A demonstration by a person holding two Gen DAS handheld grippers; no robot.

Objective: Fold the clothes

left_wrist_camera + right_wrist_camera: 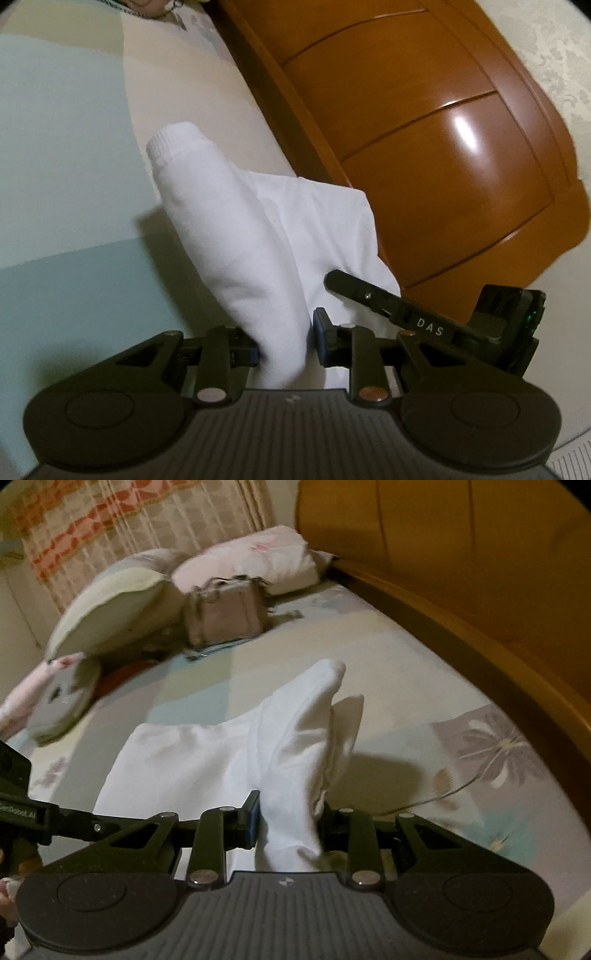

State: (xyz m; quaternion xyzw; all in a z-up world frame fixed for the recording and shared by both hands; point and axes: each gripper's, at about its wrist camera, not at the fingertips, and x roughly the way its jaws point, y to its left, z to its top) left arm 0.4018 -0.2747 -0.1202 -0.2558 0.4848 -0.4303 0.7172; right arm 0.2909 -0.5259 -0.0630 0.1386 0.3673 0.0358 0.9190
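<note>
A white garment [236, 236] with a ribbed cuff lies partly lifted over the bed sheet [59, 184]. My left gripper [284, 349] is shut on a bunched fold of it, and the sleeve rises away toward the cuff. The right gripper's finger, marked DAS, pokes in from the right [388, 302] and rests on the cloth. In the right wrist view the same white garment [207, 760] spreads leftward, and my right gripper [290, 821] is shut on a thick fold that stands up between its pads. The left gripper's body [22, 812] shows at the left edge.
A glossy wooden headboard [424, 155] runs along the bed's right side. Pillows [122, 590] and a small grey bag [225, 613] sit at the far end of the floral sheet [480, 753], with a curtain [129, 524] behind. A hand [5, 893] shows at lower left.
</note>
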